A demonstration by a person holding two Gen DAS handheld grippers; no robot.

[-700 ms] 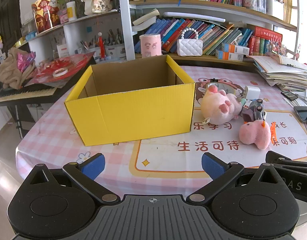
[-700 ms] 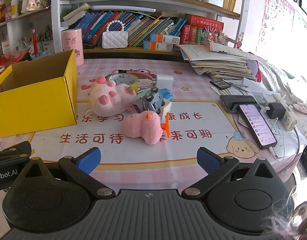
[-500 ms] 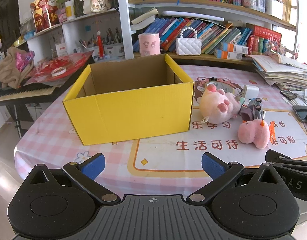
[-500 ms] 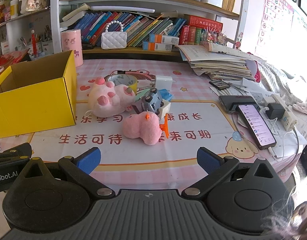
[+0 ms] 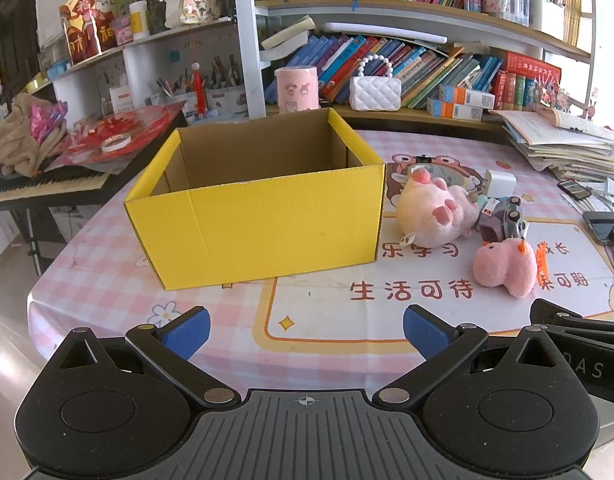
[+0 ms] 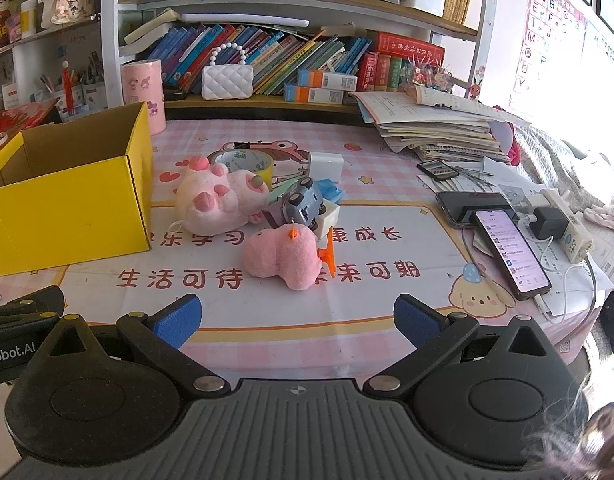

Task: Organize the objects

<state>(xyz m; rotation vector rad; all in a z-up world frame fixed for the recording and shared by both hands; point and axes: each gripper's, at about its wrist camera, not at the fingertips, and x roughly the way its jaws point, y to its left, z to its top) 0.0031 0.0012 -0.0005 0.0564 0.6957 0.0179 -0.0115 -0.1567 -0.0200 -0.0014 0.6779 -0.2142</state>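
An open, empty yellow cardboard box (image 5: 263,216) stands on the pink checked table (image 5: 91,276); it also shows at the left of the right wrist view (image 6: 67,216). To its right lie a pale pink plush pig (image 5: 431,212) (image 6: 215,200), a pink plush duck with orange feet (image 5: 503,268) (image 6: 285,258), a grey toy car (image 5: 503,216) (image 6: 301,204), a tape roll (image 6: 243,160) and a white charger block (image 6: 327,164). My left gripper (image 5: 305,330) is open and empty before the box. My right gripper (image 6: 295,320) is open and empty before the duck.
Two phones (image 6: 507,244), a charger and cables (image 6: 551,220) lie at the table's right. A stack of papers (image 6: 435,132) sits at the back right. Bookshelves with a white purse (image 6: 227,80) and a pink cup (image 6: 143,88) stand behind. A keyboard (image 5: 47,188) stands left.
Both grippers have drifted back slightly from the table; the box and toys look a little smaller. Nothing on the table has moved.
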